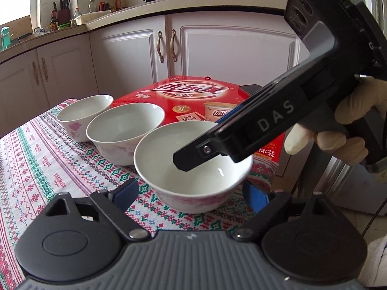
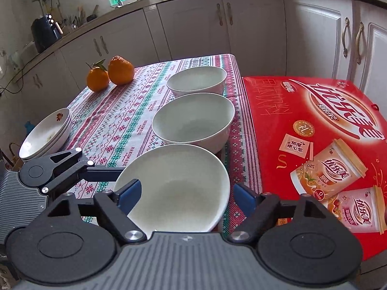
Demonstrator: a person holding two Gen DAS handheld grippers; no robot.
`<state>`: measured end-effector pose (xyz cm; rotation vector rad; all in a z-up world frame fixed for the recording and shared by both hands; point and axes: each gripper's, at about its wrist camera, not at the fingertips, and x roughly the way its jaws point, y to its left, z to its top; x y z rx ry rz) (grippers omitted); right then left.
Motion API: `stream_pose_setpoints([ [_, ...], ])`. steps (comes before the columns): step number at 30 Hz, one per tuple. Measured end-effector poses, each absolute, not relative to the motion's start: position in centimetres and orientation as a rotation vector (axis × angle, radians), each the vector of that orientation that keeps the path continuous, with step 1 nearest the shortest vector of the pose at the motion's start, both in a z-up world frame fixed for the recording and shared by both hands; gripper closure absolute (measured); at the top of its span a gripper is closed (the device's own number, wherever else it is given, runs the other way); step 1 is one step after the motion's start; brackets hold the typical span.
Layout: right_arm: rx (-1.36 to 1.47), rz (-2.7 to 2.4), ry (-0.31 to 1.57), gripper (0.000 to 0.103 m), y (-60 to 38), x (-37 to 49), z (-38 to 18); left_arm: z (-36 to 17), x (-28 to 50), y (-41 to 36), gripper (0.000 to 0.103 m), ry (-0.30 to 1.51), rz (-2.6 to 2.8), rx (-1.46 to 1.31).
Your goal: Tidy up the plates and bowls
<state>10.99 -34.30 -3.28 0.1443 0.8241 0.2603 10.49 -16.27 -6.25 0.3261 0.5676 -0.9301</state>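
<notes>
table [image 2: 116, 120], patterned cloth | three bowls [image 2: 193, 118] | plates [image 2: 46, 135] | oranges [image 2: 110, 73] | red box [image 2: 314, 125]

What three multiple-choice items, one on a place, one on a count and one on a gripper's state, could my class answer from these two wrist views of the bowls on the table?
1. Where does the stack of plates lie?
A. At the tablecloth's left edge
B. On the red box
C. Inside the far bowl

2. How many oranges are on the table?
A. One
B. Two
C. Four

3. How is the right gripper set at the near bowl?
A. Shut, away from it
B. Open, its fingers astride the bowl's right rim
C. Shut on an orange

Key: 1 A, the right wrist view shows the plates left of the middle bowl; 2 B, two sit together; 3 B, one blue pad lies inside the bowl, the other outside.
</notes>
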Motion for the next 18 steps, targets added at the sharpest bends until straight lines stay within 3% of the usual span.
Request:
stream_pose_setpoints([
  [7, 0.149, 0.278, 0.837, 0.025, -34.28, 11.39, -3.43, -6.34, 10.62, -16.48, 0.016, 0.573, -0.938, 0.319],
  [18, 0.149, 0.277, 0.837, 0.025, -34.27, 11.47, -3.45, -6.31, 10.71, -16.55, 0.017, 0.580, -0.938, 0.313],
])
